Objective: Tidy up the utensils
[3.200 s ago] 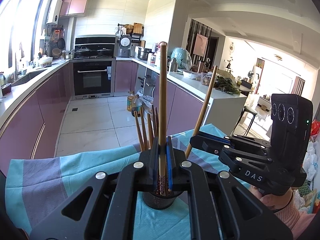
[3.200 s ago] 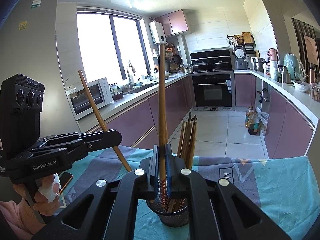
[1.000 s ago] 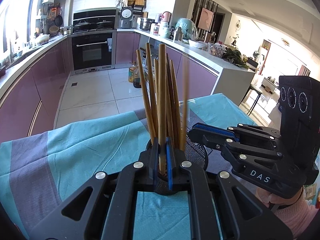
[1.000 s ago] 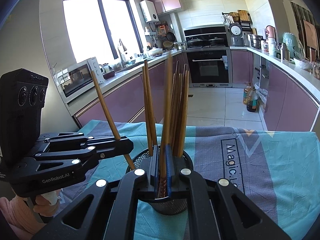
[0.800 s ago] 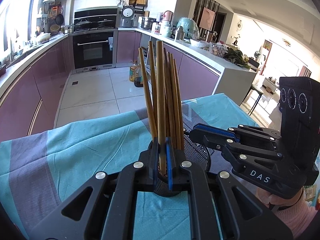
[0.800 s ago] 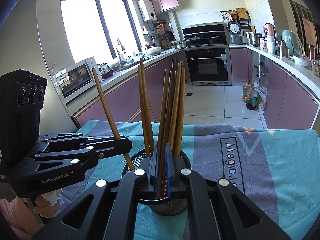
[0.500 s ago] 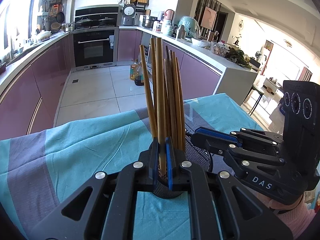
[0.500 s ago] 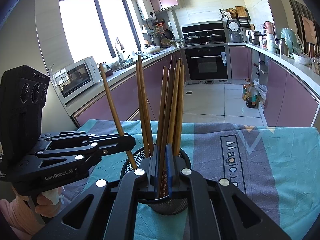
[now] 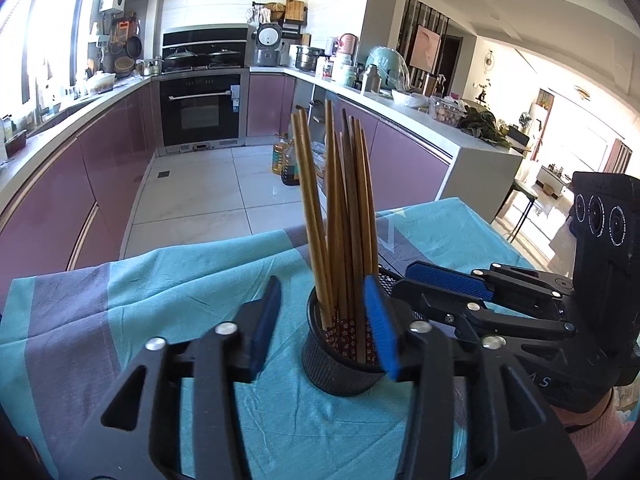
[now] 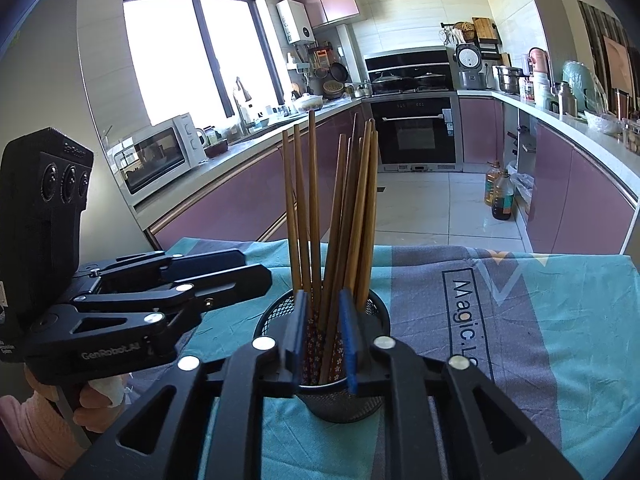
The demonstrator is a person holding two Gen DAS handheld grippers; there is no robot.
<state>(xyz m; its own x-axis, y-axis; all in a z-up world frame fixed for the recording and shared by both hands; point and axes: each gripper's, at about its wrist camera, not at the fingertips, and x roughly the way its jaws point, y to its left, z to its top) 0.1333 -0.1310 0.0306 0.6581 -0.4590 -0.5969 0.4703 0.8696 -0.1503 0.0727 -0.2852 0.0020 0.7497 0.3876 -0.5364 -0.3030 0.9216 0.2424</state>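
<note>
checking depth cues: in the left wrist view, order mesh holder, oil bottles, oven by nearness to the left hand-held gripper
1. Mesh holder, between the open fingers of the left hand-held gripper.
2. Oil bottles, on the floor beyond the table.
3. Oven, at the far wall.

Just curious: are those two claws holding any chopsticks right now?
No. Both the left hand-held gripper and right hand-held gripper are open; the chopsticks stand in the mesh holder.

Strong daylight pours through the kitchen window (image 10: 200, 56), blown out to white, and the far room (image 9: 560, 120) in the left view glares too. The floor tiles (image 9: 216, 184) shine. Both views bend hard at their dark, vignetted edges. The nearest blue pads (image 10: 347, 344) look slightly soft, perhaps blurred.
</note>
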